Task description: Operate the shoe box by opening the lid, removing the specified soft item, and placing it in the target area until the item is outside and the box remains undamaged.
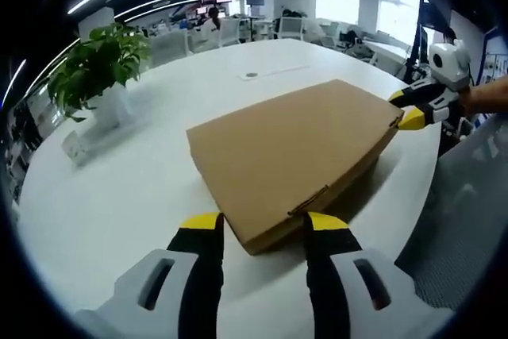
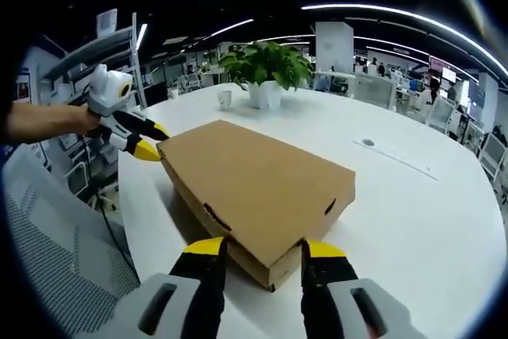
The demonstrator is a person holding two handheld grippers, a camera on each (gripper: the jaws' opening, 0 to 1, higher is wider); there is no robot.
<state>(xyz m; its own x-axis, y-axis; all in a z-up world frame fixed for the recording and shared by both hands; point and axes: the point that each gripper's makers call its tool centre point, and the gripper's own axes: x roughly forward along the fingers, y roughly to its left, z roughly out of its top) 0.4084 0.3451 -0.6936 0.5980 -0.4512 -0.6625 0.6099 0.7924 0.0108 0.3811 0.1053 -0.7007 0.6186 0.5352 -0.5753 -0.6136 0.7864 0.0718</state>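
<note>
— Left gripper view: what does it catch that the other misses?
— The tuck-in tab slot on the near edge of the shoe box (image 1: 294,160), lid shut, lying flat on the white table (image 1: 119,196). The left gripper (image 1: 262,224) has its jaws spread wide, straddling the near corner, not clamped.
— And the right gripper view?
— The opposite corner, with the right gripper (image 2: 264,250) parted the same way around it. A mesh chair (image 2: 55,252) stands beside the table.
— Anything nearby?
— A potted plant (image 2: 266,69) beyond the box, well apart from it
</note>
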